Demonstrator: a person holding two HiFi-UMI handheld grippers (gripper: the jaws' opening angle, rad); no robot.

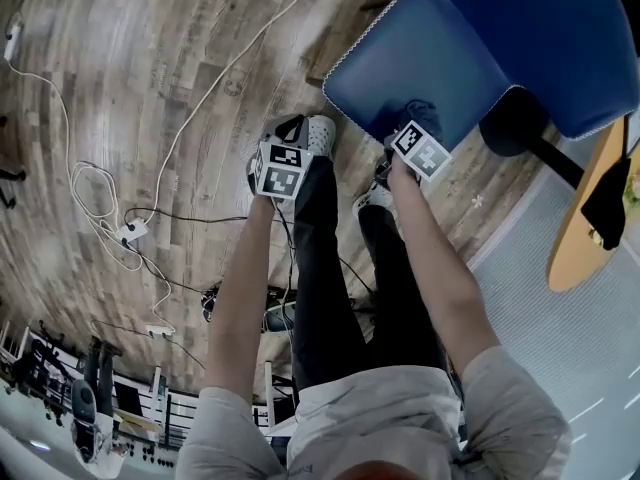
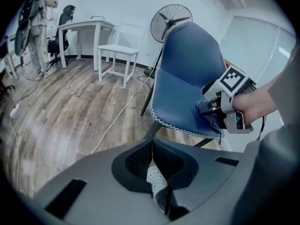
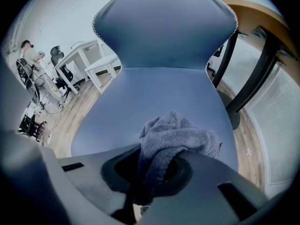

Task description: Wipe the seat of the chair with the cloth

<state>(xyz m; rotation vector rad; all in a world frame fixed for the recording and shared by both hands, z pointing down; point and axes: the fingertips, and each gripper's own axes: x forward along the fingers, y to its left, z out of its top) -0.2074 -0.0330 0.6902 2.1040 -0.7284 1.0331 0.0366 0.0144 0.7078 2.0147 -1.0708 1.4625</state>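
The right gripper point(image 3: 154, 172) is found clamped on a bunched grey cloth point(image 3: 180, 137). The cloth is pressed to the seat point(image 3: 154, 93) of the blue chair point(image 1: 450, 58) near its front edge (at 6 o'clock in the right gripper view). In the head view the chair is placed at 1 o'clock, and a wooden table point(image 1: 580, 238) is noted at 3 o'clock. The left gripper point(image 2: 151, 156) is held clear of the chair, at 9 o'clock of the right gripper, over the wood floor point(image 1: 150, 88). Its jaws are closed together, and nothing is gripped between them.
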